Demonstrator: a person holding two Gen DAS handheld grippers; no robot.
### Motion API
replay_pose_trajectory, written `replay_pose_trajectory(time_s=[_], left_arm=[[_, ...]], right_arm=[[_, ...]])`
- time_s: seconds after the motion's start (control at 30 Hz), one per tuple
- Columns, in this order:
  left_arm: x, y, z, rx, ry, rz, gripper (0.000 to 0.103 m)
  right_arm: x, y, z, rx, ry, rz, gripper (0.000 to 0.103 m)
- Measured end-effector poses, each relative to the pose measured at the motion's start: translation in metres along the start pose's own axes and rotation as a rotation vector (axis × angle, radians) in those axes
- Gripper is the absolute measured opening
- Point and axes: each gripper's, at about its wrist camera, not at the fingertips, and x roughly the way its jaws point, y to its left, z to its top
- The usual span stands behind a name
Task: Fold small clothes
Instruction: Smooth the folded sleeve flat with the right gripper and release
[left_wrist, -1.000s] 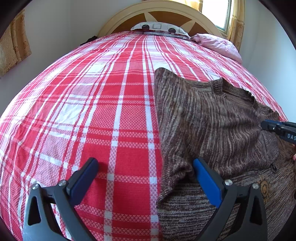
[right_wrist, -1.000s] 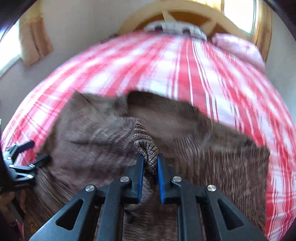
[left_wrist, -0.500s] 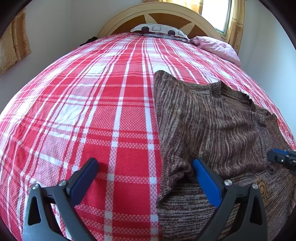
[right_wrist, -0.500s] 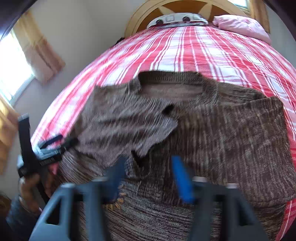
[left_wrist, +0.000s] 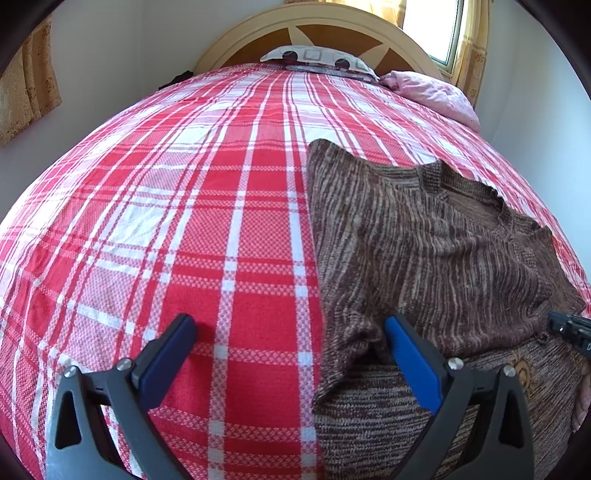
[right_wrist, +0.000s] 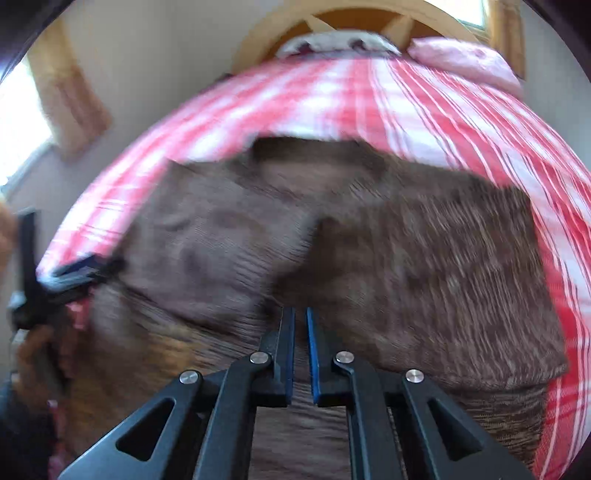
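Two grippers hover over a brown knit sweater (left_wrist: 424, 258) lying on the red plaid bed (left_wrist: 184, 221), at about three o'clock in the left wrist view. Left gripper (left_wrist: 291, 339) jaws stand wide open, straddling the sweater's folded left edge. Right gripper (right_wrist: 300, 325) jaws have just been closing and are nearly together, nothing between them.

A home bedroom: plaid-covered bed (left_wrist: 184, 221), arched wooden headboard (left_wrist: 314, 33), pillows (left_wrist: 317, 57); curtained window (left_wrist: 432, 29).
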Motion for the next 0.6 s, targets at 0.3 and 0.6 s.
replay_pose_trajectory(time_s=[0.3,0.6], left_arm=[[-0.001,-0.005,-0.004,0.026,0.021,0.02,0.103],[-0.011,-0.001,-0.014,0.031,0.019,-0.012,0.103]], right_arm=[[-0.04,0.042,0.012,-0.092,-0.177,0.101,0.058],[0.02,0.027,0.018,-0.083,0.0,0.076,0.074]])
